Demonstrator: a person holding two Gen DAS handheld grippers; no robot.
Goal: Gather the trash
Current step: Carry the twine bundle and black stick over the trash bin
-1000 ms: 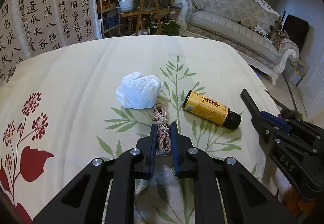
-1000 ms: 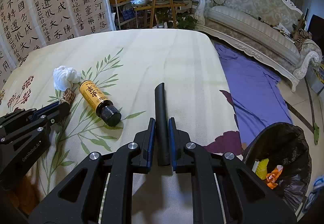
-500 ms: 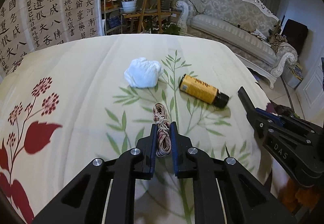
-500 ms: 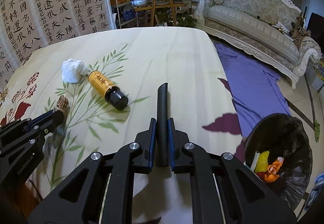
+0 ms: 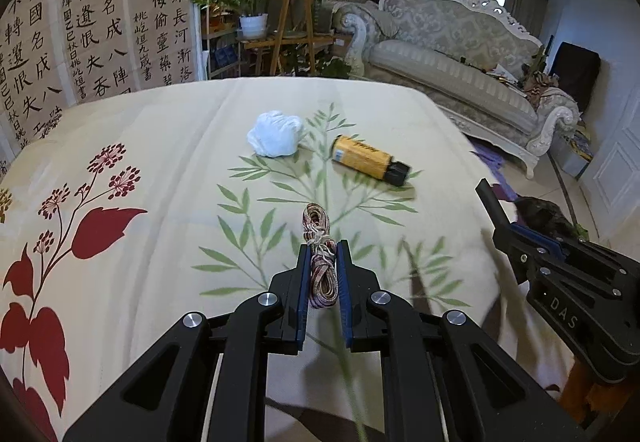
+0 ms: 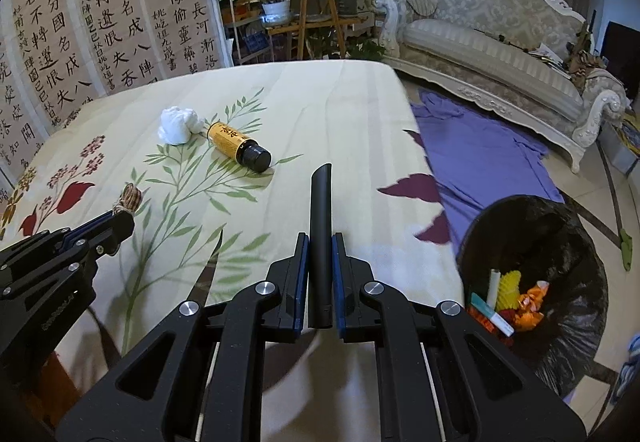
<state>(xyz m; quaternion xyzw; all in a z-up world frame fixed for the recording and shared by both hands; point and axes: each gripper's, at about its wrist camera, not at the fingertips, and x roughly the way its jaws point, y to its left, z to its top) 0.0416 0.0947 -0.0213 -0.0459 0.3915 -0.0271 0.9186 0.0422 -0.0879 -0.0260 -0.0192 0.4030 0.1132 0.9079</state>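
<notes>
Above the table's right edge, the left gripper (image 5: pixel 323 254) clamps a rope bundle (image 5: pixel 319 258); the right gripper (image 6: pixel 320 246) grips a black tube (image 6: pixel 321 238) beside the bin (image 6: pixel 532 218).

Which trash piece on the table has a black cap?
The yellow bottle, lying on its side beside the white wad. The wad is plain crumpled paper; the cord and black tube are held in tongs.

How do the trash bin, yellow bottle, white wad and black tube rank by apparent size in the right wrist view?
1. trash bin
2. black tube, though nearness inflates it
3. yellow bottle and white wad, too alike to rank
</notes>
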